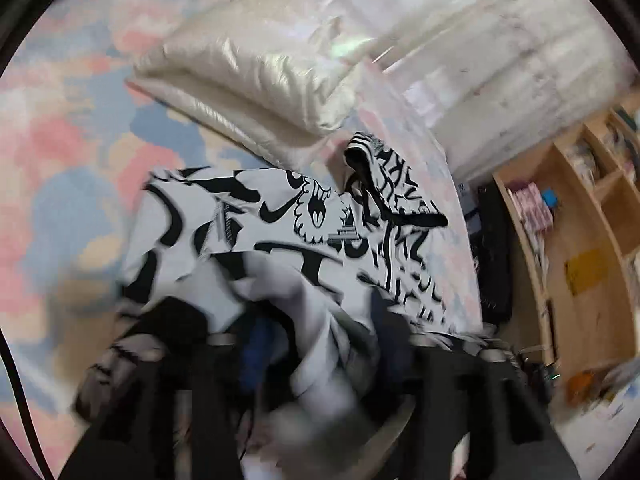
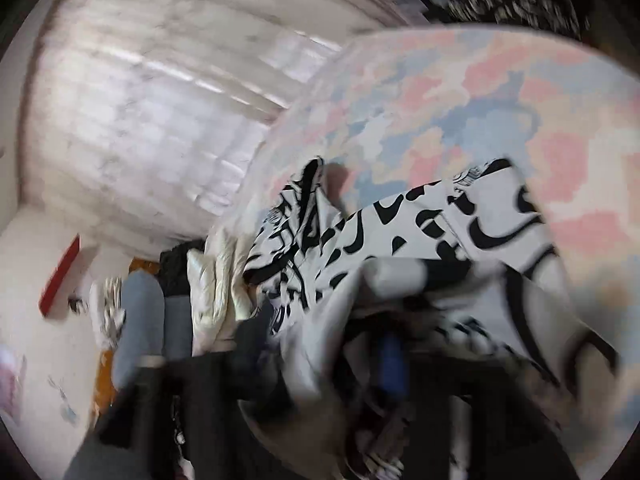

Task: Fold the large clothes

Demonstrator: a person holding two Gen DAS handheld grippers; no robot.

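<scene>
Garment (image 1: 280, 232): large, thin white fabric with bold black graphic print; lies crumpled and partly folded on the bed, near its edge; loose folds rise toward both cameras.

Bed (image 1: 60, 152): soft sheet, blotchy pink, blue and cream pattern.

Pillow (image 1: 248, 76): cream, glossy, puffy, rectangular; beyond the garment, apart from it.

Left gripper (image 1: 296, 340): 2 dark fingers, blurred, standing apart; white cloth bunched between them; whether the pads press on it cannot be told.

Right gripper (image 2: 316, 360): dark fingers, blurred, spread; cloth drapes over and between them; grip cannot be told.

Curtain (image 2: 140, 100): pale, pleated, backlit.

Shelf (image 1: 580, 248): light wood, open compartments, beside the bed.
</scene>
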